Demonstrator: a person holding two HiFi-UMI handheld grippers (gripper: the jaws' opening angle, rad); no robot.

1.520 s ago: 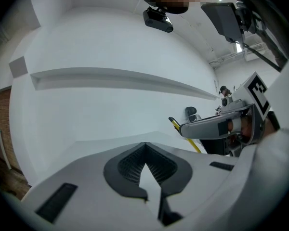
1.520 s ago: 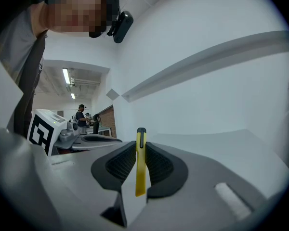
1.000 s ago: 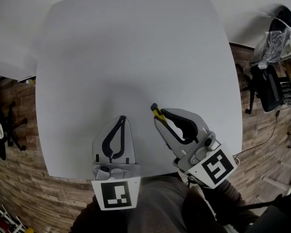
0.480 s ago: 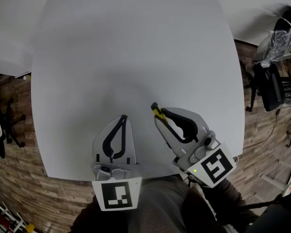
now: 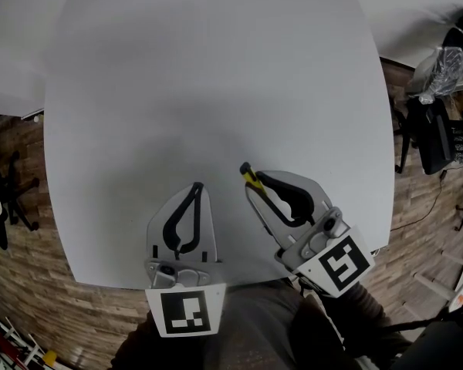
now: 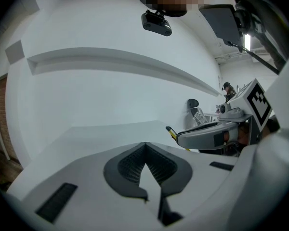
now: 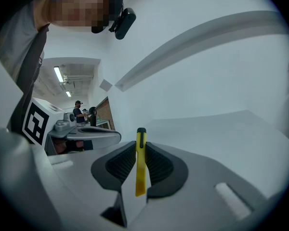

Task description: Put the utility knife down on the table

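Observation:
A slim yellow utility knife (image 7: 140,165) with a black tip is clamped between the black pads of my right gripper (image 7: 140,170), which is shut on it. In the head view the knife (image 5: 251,179) sticks out past the tips of the right gripper (image 5: 256,183), over the near part of the white table (image 5: 216,75). My left gripper (image 5: 193,193) hovers beside it to the left, shut with nothing between its pads. The left gripper view shows the left gripper (image 6: 145,150) closed and the knife (image 6: 172,134) off to the right.
The white table (image 6: 111,134) has bare surface ahead of both grippers. Office chairs (image 5: 436,122) stand on the wooden floor to the right, and another chair (image 5: 11,199) to the left. A person's lap lies under the table's near edge.
The grippers and the knife have kept their places. The head view has shifted slightly, so the table fills more of the picture.

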